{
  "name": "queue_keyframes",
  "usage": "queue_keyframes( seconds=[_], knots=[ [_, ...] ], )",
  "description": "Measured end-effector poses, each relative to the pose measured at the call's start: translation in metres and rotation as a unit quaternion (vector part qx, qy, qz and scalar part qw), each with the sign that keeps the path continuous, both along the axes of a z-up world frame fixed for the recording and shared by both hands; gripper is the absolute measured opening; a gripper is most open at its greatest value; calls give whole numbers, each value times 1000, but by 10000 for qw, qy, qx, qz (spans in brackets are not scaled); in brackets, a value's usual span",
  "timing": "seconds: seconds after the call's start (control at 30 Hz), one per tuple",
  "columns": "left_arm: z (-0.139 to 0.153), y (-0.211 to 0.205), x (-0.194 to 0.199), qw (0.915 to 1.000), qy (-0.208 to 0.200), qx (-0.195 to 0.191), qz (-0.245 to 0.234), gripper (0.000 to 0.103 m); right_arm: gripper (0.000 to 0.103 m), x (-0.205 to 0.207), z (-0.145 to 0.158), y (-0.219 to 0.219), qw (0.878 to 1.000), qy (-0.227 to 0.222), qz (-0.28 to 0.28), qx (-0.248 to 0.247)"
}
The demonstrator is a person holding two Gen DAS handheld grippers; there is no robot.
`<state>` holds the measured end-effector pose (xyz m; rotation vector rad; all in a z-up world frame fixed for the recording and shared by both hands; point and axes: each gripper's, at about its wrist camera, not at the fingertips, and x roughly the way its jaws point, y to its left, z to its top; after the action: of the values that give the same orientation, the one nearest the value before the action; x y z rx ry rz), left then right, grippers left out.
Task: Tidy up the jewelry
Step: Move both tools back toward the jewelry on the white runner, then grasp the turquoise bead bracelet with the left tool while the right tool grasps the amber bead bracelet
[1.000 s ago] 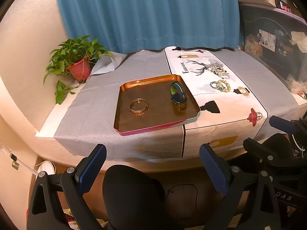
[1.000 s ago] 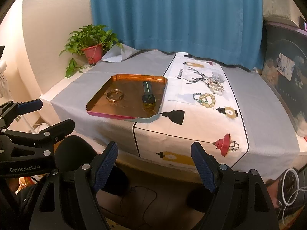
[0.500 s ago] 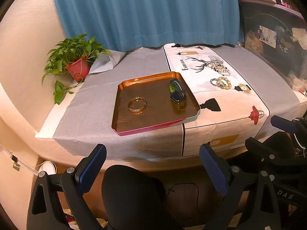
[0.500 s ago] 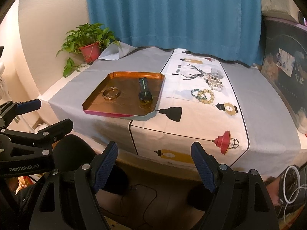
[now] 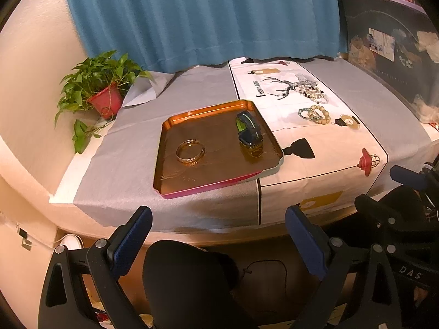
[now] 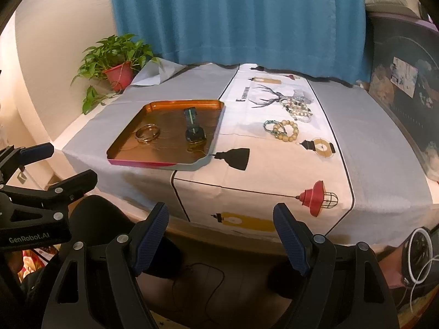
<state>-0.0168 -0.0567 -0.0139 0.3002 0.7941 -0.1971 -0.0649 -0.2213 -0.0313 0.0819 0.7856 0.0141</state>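
Observation:
An orange tray (image 5: 175, 181) (image 6: 126, 148) lies on the table. In it are a gold bangle (image 5: 190, 151) (image 6: 147, 134) and a black-and-green watch (image 5: 248, 128) (image 6: 193, 128). On the white cloth to its right lie a beige bead bracelet (image 5: 318, 113) (image 6: 286, 130) with a teal one, and a heap of mixed bead bracelets (image 5: 311, 91) (image 6: 297, 108) farther back. My left gripper (image 5: 218, 240) is open and empty, below the table's front edge. My right gripper (image 6: 221, 237) is open and empty, also below the edge.
A potted green plant (image 5: 101, 93) (image 6: 118, 63) stands at the back left by the wall. A blue curtain (image 5: 203, 16) hangs behind the table. A dark decorated box (image 5: 389, 54) stands at the right. A black chair back (image 5: 189, 282) is under my left gripper.
Both grippers have drifted slightly; the table sits a little higher and nearer in both views. Nothing on the table has moved. Both grippers stay open.

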Motion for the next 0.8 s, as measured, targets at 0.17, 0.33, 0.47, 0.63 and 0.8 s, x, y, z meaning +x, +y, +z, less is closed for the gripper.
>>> queue_keyframes(
  seconds=[0.17, 0.33, 0.47, 0.63, 0.8],
  knots=[
    [1, -10, 9, 10000, 27, 33, -40, 97, 79, 4, -4, -13, 9999, 44, -118, 66],
    [4, -27, 24, 9998, 37, 93, -153, 97, 79, 9, -11, -35, 9993, 120, -323, 107],
    [5, -48, 44, 9994, 143, 14, -312, 97, 79, 15, -16, -59, 9979, 153, -624, 88],
    [5, -80, 73, 9986, 229, -20, -466, 97, 79, 27, -27, -102, 9941, 235, -1057, 69],
    [3, -127, 115, 9969, 325, -45, -720, 97, 79, 59, -39, -145, 9900, 279, -1381, -4]
  ],
)
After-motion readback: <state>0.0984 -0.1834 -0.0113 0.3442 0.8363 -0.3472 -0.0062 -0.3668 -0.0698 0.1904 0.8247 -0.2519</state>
